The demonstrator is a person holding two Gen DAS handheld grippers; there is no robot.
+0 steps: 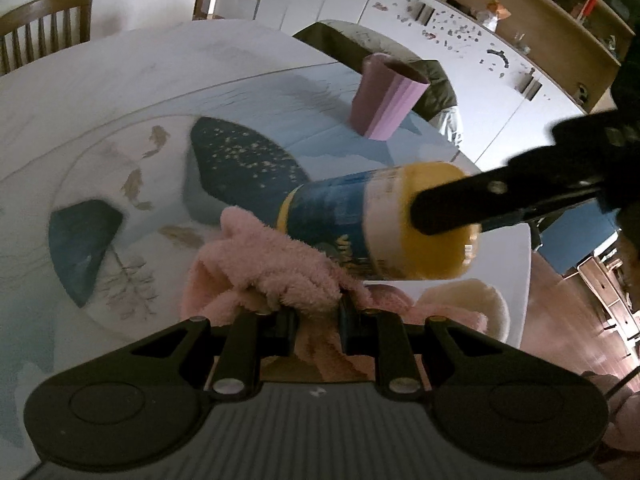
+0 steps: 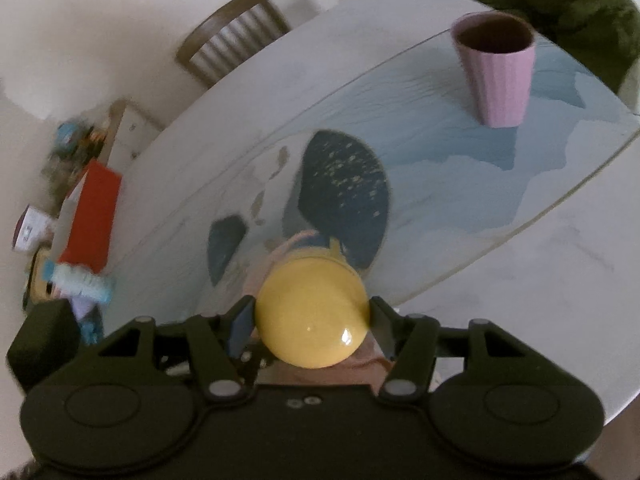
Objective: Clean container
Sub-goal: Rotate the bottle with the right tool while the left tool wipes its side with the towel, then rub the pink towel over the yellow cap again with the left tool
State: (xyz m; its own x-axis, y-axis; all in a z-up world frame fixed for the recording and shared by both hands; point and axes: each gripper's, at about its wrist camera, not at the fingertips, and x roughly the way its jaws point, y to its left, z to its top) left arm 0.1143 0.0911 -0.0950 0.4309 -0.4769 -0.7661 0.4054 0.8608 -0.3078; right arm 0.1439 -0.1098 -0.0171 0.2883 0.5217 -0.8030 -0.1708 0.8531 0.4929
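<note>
A cylindrical container (image 1: pixel 360 224) with a blue label and a yellow end hangs on its side above the table. My right gripper (image 2: pixel 312 320) is shut on its yellow end (image 2: pixel 312 312); one of its black fingers (image 1: pixel 480 204) crosses that end in the left wrist view. My left gripper (image 1: pixel 316 308) is shut on a pink terry cloth (image 1: pixel 272 272), which is pressed against the container's blue body. The cloth hides the left fingertips and the container's far end.
A pink ribbed cup (image 1: pixel 386 96) stands upright at the far side of the blue patterned mat (image 1: pixel 240 160) on the white table (image 2: pixel 540 272). A wooden chair (image 1: pixel 44 28) is beyond the table. A cream bowl (image 1: pixel 472 300) sits near the table's edge under the cloth.
</note>
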